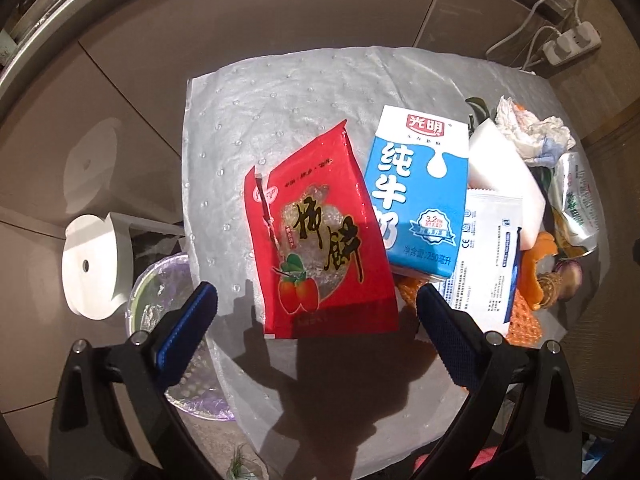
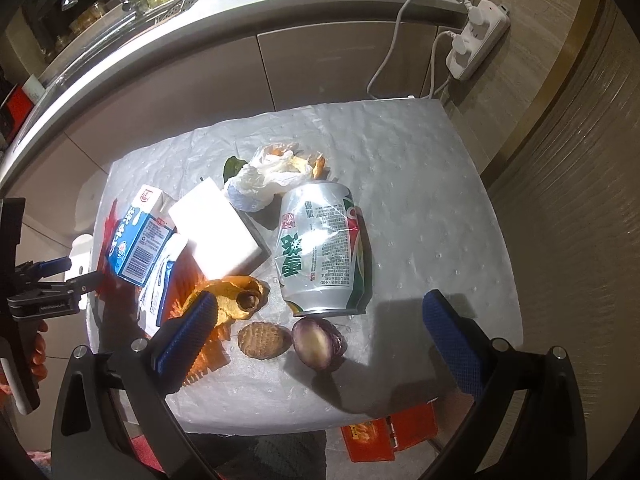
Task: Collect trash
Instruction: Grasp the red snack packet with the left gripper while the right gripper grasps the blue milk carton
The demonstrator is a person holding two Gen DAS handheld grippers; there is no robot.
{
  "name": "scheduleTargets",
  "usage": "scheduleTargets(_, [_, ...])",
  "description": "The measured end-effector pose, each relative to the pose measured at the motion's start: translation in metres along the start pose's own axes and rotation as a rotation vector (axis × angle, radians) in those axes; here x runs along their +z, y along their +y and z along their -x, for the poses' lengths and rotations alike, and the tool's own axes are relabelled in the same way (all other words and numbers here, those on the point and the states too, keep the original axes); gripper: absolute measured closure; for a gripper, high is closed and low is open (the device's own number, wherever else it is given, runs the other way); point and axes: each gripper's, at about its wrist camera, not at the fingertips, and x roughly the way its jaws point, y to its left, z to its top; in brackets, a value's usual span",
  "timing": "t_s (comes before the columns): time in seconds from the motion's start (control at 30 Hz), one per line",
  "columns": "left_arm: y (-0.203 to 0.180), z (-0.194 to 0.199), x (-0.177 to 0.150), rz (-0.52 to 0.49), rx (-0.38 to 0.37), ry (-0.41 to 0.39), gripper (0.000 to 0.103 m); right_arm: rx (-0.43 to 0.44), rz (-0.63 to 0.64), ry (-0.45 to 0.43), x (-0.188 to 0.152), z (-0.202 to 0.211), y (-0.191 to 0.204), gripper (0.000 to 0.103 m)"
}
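left wrist view: trash on the padded desk (image 1: 280, 92), both hand-held grippers wide open, empty.
left hand-held gripper (image 1: 316, 300) above red bag (image 1: 320, 232), beside milk carton (image 1: 420, 192); right hand-held gripper (image 2: 320, 308) over can (image 2: 324, 248); lined bin (image 1: 160, 300) just left of desk, contents unclear.

bare mat (image 2: 420, 184) right, trash pile (image 2: 224, 240) left

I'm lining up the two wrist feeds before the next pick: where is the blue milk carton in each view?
Left wrist: milk carton lies flat just right of centre, its left edge over the red wrapper.
Right wrist: milk carton sits at the left, seen from its barcode side.
Shared landmark: the white foam block lies right beside the carton in both views.
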Motion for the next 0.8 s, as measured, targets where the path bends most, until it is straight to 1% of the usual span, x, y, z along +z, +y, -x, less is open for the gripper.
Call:
scheduleTargets(0.03, [-0.003, -0.002, -0.002, -0.006, 0.025, -0.001, 0.026, 0.003, 0.002, 0.003, 0.001, -0.002, -0.002, 0.002])
scheduleTargets(0.07, [-0.004, -0.005, -0.002, -0.010, 0.032, 0.011, 0.034, 0.005, 0.005, 0.006, 0.002, -0.004, -0.003, 0.002])
scheduleTargets(0.1, [-0.004, -0.009, -0.002, -0.007, 0.020, 0.036, 0.048, 0.006, 0.008, 0.012, 0.003, -0.005, -0.005, 0.002])
scheduleTargets(0.13, [-0.002, -0.012, -0.002, 0.005, 0.001, 0.053, 0.063, 0.007, 0.010, 0.015, 0.004, -0.007, -0.006, 0.002])
scheduleTargets(0.17, [0.000, -0.013, -0.002, 0.020, -0.012, 0.061, 0.073, 0.010, 0.012, 0.017, 0.006, -0.009, -0.007, 0.002])
scheduleTargets(0.2, [0.002, -0.014, -0.002, 0.030, -0.018, 0.069, 0.088, 0.015, 0.013, 0.019, 0.007, -0.010, -0.008, 0.002])
scheduleTargets(0.23, [0.003, -0.015, -0.001, 0.035, -0.026, 0.076, 0.092, 0.021, 0.014, 0.021, 0.009, -0.012, -0.009, 0.002])
scheduleTargets(0.27, [0.005, -0.013, 0.000, 0.038, -0.033, 0.076, 0.093, 0.028, 0.014, 0.023, 0.010, -0.013, -0.010, 0.002])
scheduleTargets(0.37, [0.010, -0.005, 0.002, 0.049, -0.043, 0.056, 0.101, 0.071, 0.025, 0.018, 0.014, -0.014, -0.006, 0.002])
scheduleTargets(0.47, [0.012, 0.010, 0.003, 0.064, -0.066, 0.030, 0.103, 0.143, 0.067, 0.016, 0.021, -0.014, 0.012, 0.002])
scheduleTargets(0.57, [0.013, 0.026, 0.001, 0.079, -0.064, -0.014, 0.103, 0.235, 0.126, 0.032, 0.030, -0.019, 0.045, 0.002])
scheduleTargets(0.67, [0.021, 0.042, -0.003, 0.111, -0.052, -0.051, 0.103, 0.292, 0.173, 0.065, 0.041, -0.030, 0.087, 0.002])
scheduleTargets(0.73, [0.029, 0.050, -0.008, 0.125, -0.043, -0.071, 0.103, 0.292, 0.175, 0.080, 0.046, -0.037, 0.114, 0.002])
scheduleTargets(0.8, [0.040, 0.057, -0.014, 0.138, -0.036, -0.091, 0.103, 0.274, 0.142, 0.083, 0.049, -0.042, 0.135, 0.002])
